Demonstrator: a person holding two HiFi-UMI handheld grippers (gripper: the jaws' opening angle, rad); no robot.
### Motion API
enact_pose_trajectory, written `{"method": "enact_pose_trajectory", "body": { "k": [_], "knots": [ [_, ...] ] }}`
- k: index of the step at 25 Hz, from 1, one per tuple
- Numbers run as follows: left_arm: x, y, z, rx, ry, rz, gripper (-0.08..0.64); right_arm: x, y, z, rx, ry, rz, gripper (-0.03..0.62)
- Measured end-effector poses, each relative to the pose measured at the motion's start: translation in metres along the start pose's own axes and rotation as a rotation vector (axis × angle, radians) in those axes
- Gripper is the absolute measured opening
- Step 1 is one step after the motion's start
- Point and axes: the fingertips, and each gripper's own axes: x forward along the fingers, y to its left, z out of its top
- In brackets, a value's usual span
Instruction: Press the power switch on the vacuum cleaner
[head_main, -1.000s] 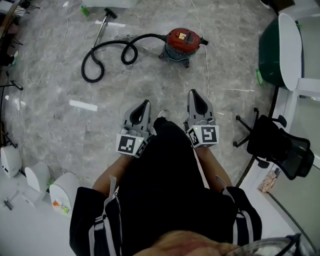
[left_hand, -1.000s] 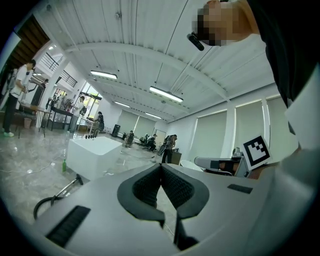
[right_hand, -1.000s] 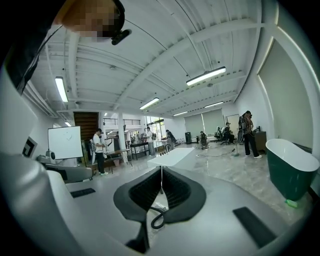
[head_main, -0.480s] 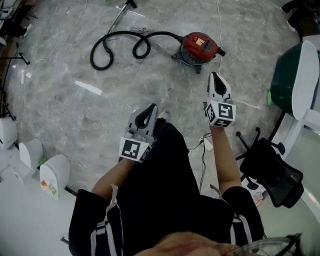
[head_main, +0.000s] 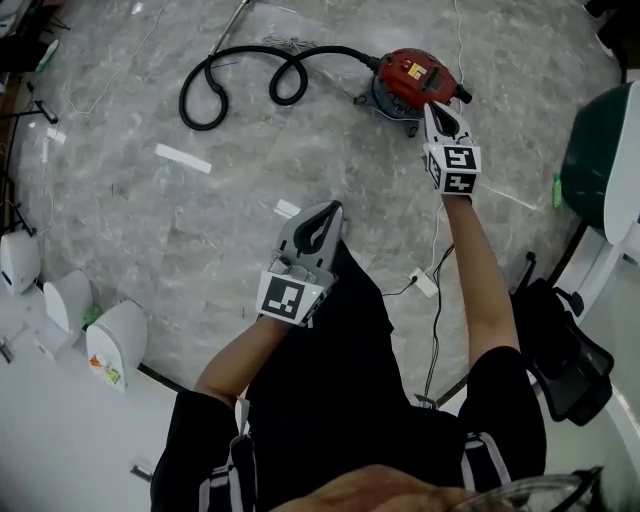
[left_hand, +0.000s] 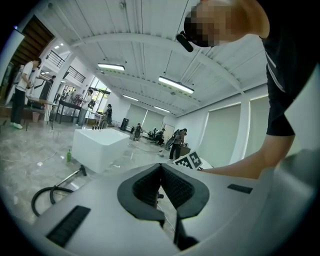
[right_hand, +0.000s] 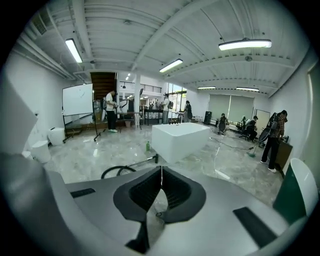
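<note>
Sitting on the grey marble floor (head_main: 150, 250) at the upper right of the head view, the red drum-shaped vacuum cleaner (head_main: 410, 76) trails its black hose (head_main: 215, 88) toward the upper left. The right tool (head_main: 437, 107), jaws pressed together and empty, is held out just beside the lid, likely so its blunt tip can poke the switch. The left tool (head_main: 331, 207), likewise closed on nothing, hangs idle mid-frame.

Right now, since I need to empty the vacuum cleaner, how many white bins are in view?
3 bins, all along the head view's left edge: one cut by the frame, one beside it, one nearest the person. More may be hidden.
</note>
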Motion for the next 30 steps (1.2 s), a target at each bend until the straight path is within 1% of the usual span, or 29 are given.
{"method": "enact_pose_trajectory", "body": {
  "k": [5, 9, 13, 15, 17, 19, 21, 23, 26, 28, 30],
  "knots": [
    [0.02, 0.011, -0.038, 0.036, 0.059, -0.007, 0.018, 0.059, -0.024, -0.043, -0.016, 0.076, -0.008, 0.02],
    [0.032, 0.012, -0.06, 0.004, 0.074, -0.013, 0.018, 0.097, -0.037, -0.068, -0.078, 0.114, -0.01, 0.02],
    [0.049, 0.01, -0.072, 0.009, 0.054, -0.038, 0.018, 0.137, -0.046, -0.098, -0.059, 0.128, -0.02, 0.02],
    [0.059, 0.009, -0.081, 0.001, 0.062, -0.046, 0.018, 0.152, -0.05, -0.113, -0.051, 0.118, -0.031, 0.02],
    [0.068, 0.008, -0.085, -0.011, 0.064, -0.05, 0.018, 0.166, -0.054, -0.129, -0.011, 0.123, -0.046, 0.02],
    [0.075, 0.008, -0.085, -0.014, 0.053, -0.052, 0.018, 0.18, -0.06, -0.147, 0.015, 0.162, -0.064, 0.02],
    [0.076, 0.007, -0.095, -0.012, 0.085, -0.06, 0.018, 0.197, -0.068, -0.164, 0.014, 0.198, -0.085, 0.02],
    [0.078, 0.01, -0.106, -0.007, 0.104, -0.062, 0.018, 0.213, -0.076, -0.178, 0.0, 0.215, -0.097, 0.02],
    [0.084, 0.02, -0.123, -0.005, 0.103, -0.056, 0.018, 0.238, -0.087, -0.196, -0.078, 0.247, -0.11, 0.02],
    [0.087, 0.029, -0.138, -0.036, 0.106, -0.042, 0.018, 0.253, -0.089, -0.208, -0.125, 0.267, -0.116, 0.02],
    [0.091, 0.033, -0.152, -0.059, 0.1, -0.043, 0.018, 0.266, -0.089, -0.219, -0.129, 0.271, -0.11, 0.02]
  ]
}}
